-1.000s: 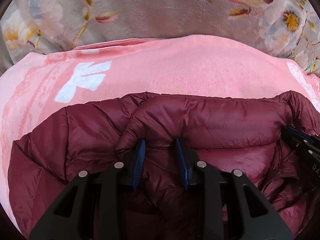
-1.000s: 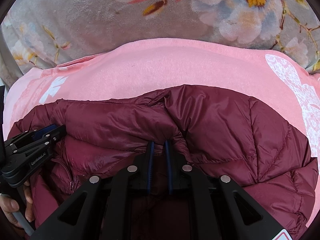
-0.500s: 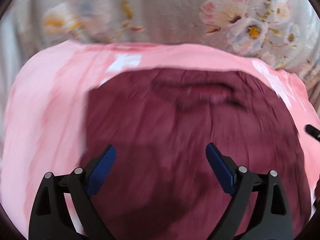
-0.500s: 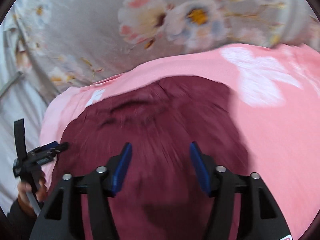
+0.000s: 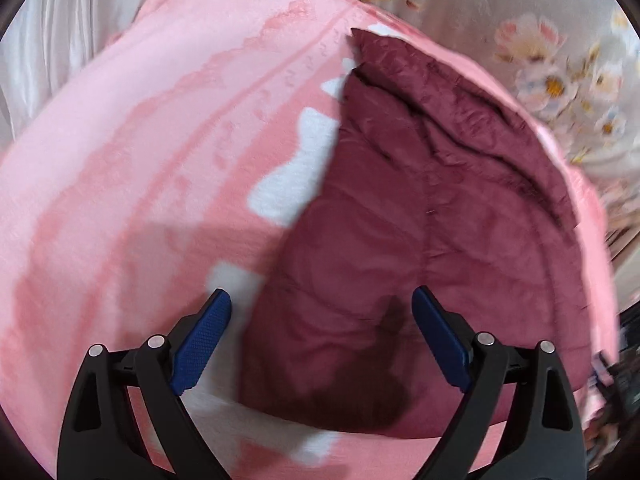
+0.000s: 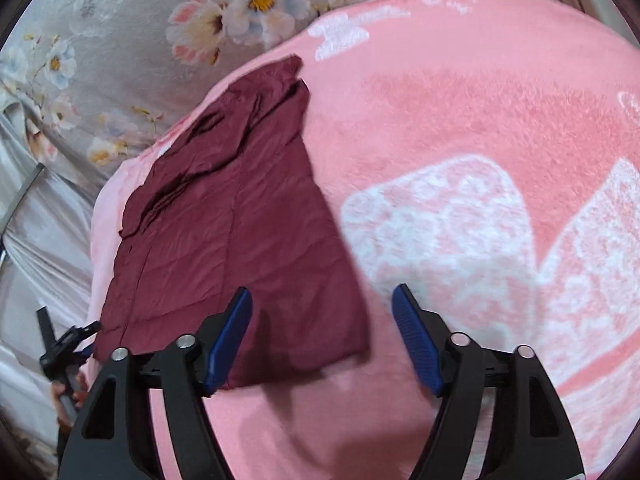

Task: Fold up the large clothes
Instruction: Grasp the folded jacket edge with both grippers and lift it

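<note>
on the pink blanket lies the folded jacket, long axis running away from me. left claw straddles its near left corner, right claw the near right; both have just been opening, holding nothing. far collar end is blurred.

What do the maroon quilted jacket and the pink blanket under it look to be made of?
Maroon quilted jacket: thin synthetic shell, probably nylon or polyester, going by its slight sheen, fine crinkles and stitched, padded panels. Pink blanket with white patterns: soft fleece or plush, matte, with a fuzzy nap; the exact fibre is unclear.
</note>
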Demonstrator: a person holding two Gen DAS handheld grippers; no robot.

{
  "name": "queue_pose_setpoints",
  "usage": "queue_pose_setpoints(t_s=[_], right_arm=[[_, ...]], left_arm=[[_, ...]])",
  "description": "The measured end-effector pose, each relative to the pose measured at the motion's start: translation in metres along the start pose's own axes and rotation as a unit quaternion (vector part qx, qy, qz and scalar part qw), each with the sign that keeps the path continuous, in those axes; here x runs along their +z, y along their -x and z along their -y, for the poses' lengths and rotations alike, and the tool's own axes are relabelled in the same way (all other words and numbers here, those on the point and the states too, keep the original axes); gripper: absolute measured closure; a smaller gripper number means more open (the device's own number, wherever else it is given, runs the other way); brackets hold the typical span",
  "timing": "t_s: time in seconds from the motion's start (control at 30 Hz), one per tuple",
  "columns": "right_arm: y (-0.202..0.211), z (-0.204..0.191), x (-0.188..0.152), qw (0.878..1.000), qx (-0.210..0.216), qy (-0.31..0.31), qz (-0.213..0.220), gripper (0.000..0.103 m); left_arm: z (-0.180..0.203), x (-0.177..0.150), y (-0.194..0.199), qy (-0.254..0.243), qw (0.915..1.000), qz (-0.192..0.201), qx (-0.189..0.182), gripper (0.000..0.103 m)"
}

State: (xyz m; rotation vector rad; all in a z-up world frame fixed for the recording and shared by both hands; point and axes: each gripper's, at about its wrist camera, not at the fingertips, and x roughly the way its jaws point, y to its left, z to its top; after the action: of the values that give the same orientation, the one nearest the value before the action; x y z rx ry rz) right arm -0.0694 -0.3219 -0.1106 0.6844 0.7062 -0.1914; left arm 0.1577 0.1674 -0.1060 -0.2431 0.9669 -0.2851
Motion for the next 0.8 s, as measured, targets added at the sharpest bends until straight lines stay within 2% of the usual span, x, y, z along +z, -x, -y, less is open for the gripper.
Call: queue_pose_setpoints(t_s=[0.03, 0.07, 0.1, 0.13, 0.17, 0.2, 0.23, 0.37, 0.47, 0.6, 0.7, 0.8], right_arm=[[-0.003, -0.004, 0.0, 1.0, 0.011, -0.003, -0.002, 0.028], [-0.006, -0.009, 0.0, 1.0, 0.022, -0.007, -0.002, 0.029], [-0.007, -0.013, -0.001, 1.0, 0.03, -0.006, -0.003, 0.037], [-0.01, -0.02, -0.001, 1.0, 0.027, 0.004, -0.006, 0.063], [-0.009, -0.026, -0.001, 1.0, 0.018, 0.014, -0.008, 0.077], [-0.004, -0.029, -0.002, 0.999, 0.027, 0.018, -0.004, 0.088], [0.003, -0.03, -0.003, 0.999, 0.041, 0.019, 0.003, 0.093], [0.055, -0.04, -0.006, 0.994, 0.089, 0.045, 0.045, 0.097], [0.105, -0.045, -0.011, 0.984, 0.143, 0.06, 0.088, 0.098], [0.173, -0.069, -0.014, 0.966, 0.178, 0.109, 0.153, 0.098], [0.206, -0.082, -0.004, 0.955, 0.194, 0.112, 0.196, 0.098], [0.221, -0.09, 0.028, 0.946, 0.207, 0.092, 0.232, 0.098]], left_arm=[[0.003, 0.002, -0.001, 0.011, 0.9999, 0.0, -0.007, 0.023], [0.005, 0.002, -0.003, 0.016, 0.9999, -0.001, -0.003, 0.041], [0.006, 0.001, -0.002, 0.016, 0.9999, -0.002, 0.001, 0.052], [0.007, 0.001, -0.001, 0.014, 0.9999, -0.005, 0.001, 0.075], [0.007, 0.002, 0.003, 0.02, 0.9997, -0.009, -0.007, 0.088], [0.009, 0.001, 0.007, 0.023, 0.9996, -0.009, -0.013, 0.092], [0.009, 0.001, 0.013, 0.023, 0.9995, -0.006, -0.02, 0.096], [0.006, -0.004, 0.061, 0.026, 0.9973, 0.015, -0.067, 0.099], [0.005, -0.012, 0.108, 0.026, 0.9937, 0.032, -0.105, 0.099], [0.007, -0.025, 0.182, 0.02, 0.9861, 0.075, -0.147, 0.1], [0.012, -0.025, 0.236, 0.007, 0.9795, 0.135, -0.149, 0.1], [0.025, -0.008, 0.262, -0.009, 0.973, 0.181, -0.143, 0.099]])
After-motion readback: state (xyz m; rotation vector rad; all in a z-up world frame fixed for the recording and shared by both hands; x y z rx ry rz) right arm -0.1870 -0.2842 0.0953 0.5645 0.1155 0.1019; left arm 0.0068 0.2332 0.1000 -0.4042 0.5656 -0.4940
